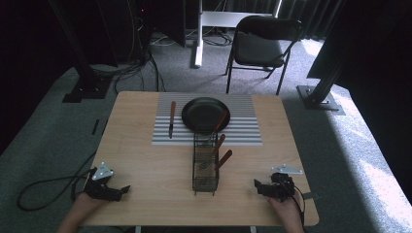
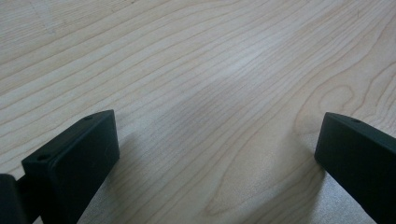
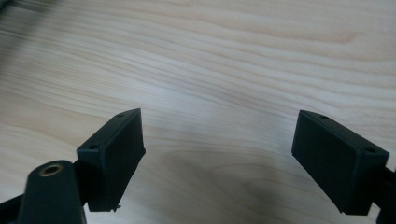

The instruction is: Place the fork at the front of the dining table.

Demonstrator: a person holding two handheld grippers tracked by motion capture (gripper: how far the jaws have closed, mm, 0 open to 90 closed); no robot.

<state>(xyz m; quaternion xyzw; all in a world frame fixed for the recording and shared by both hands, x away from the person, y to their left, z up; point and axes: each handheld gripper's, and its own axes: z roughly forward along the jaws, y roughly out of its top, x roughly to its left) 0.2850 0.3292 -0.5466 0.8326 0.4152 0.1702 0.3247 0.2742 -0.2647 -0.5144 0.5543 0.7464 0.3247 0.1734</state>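
A black wire caddy stands at the middle of the wooden table and holds utensils with brown wooden handles. Behind it a black plate lies on a striped grey placemat. On the mat, left of the plate, lies a knife with a wooden handle. My left gripper rests at the table's near left corner, open, with bare wood between its jaws. My right gripper rests at the near right, open over bare wood.
A black folding chair stands beyond the far table edge. Dark frame posts rise on both sides on the grey carpet. A cable trails off the left gripper over the floor.
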